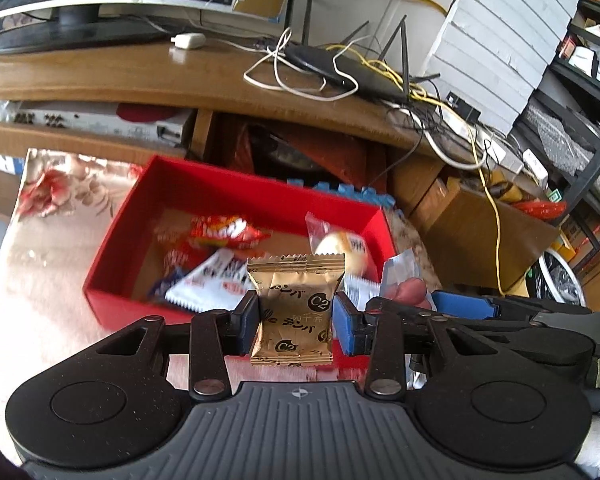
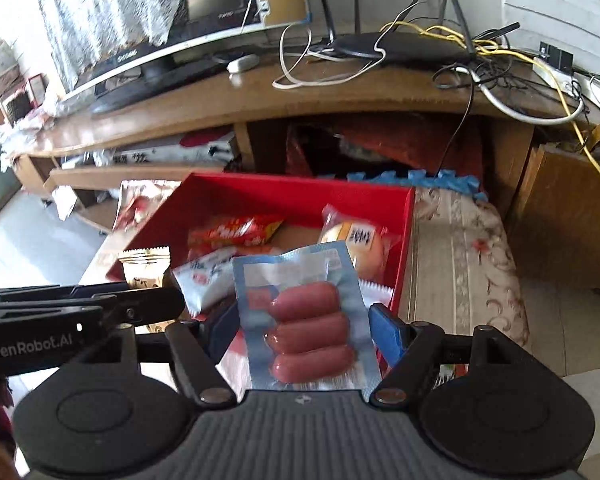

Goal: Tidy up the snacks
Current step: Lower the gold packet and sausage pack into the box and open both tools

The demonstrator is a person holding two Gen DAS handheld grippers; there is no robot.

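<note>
My left gripper (image 1: 295,316) is shut on a gold snack packet (image 1: 296,308), held upright just in front of the near wall of a red box (image 1: 236,192). My right gripper (image 2: 304,328) is shut on a blue pack of three sausages (image 2: 308,320), held over the box's near right corner (image 2: 404,264). Inside the box lie a red-orange packet (image 2: 236,230), a white packet (image 2: 204,276) and a wrapped bun (image 2: 356,248). The right gripper (image 1: 460,306) and its sausage pack (image 1: 404,284) show at the right of the left wrist view. The gold packet (image 2: 146,266) shows at the left of the right wrist view.
The box rests on a floral cloth (image 2: 468,248). Behind it stands a wooden TV stand (image 1: 140,76) with a monitor (image 1: 72,4), a router (image 1: 340,64) and tangled cables (image 2: 500,64). Blue foam tiles (image 2: 440,180) lie behind the box. Metal shelving (image 1: 580,80) stands at the right.
</note>
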